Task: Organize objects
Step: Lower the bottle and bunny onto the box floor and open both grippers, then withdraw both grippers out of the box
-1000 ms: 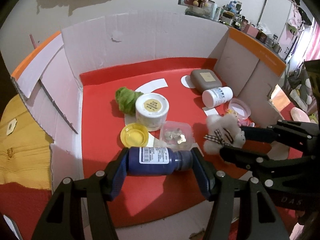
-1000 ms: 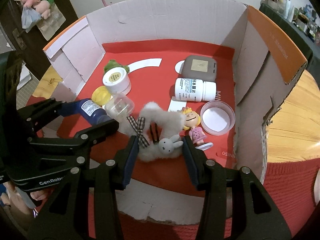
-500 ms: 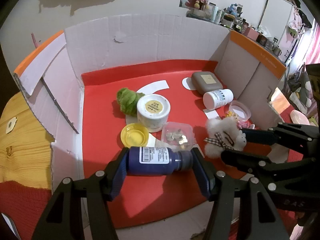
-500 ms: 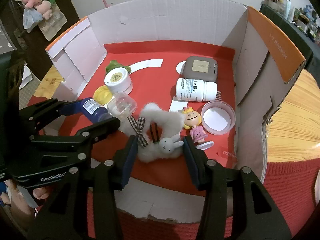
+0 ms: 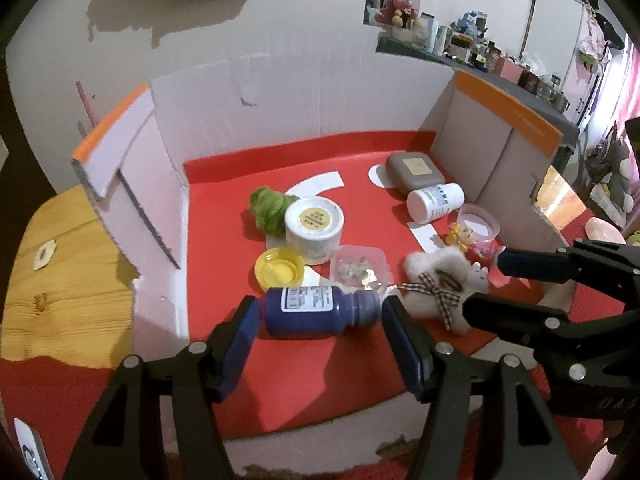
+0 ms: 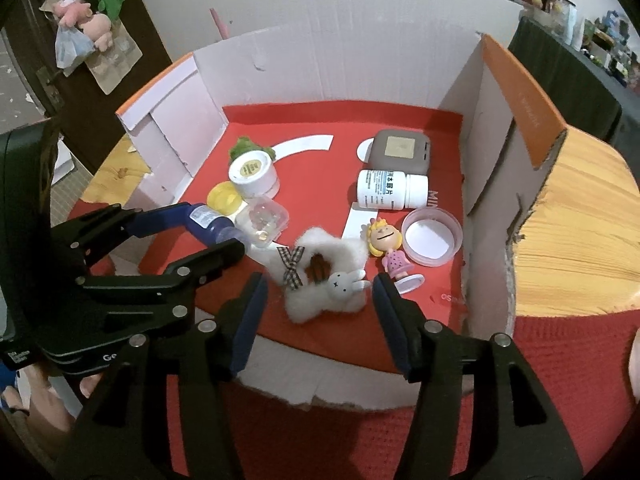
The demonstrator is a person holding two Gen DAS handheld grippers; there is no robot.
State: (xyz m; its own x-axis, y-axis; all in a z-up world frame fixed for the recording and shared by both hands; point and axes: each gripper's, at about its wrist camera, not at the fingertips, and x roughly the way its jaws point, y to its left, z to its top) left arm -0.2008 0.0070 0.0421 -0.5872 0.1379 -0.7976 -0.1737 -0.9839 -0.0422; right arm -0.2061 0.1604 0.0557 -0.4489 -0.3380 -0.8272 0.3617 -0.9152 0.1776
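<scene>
Both grippers hover at the near edge of the red mat, each lined up on one thing. The left gripper is wide open around the blue bottle, which lies on its side between the pads, seemingly untouched. The right gripper is likewise wide open, with the fluffy white rabbit clip just ahead between its fingers. The step looks like releasing or about to grasp; I cannot tell which. Next, each must close squarely or withdraw without nudging the clear box just beyond. The bottle's label shows a barcode; the left gripper's body reads "Ge…".
</scene>
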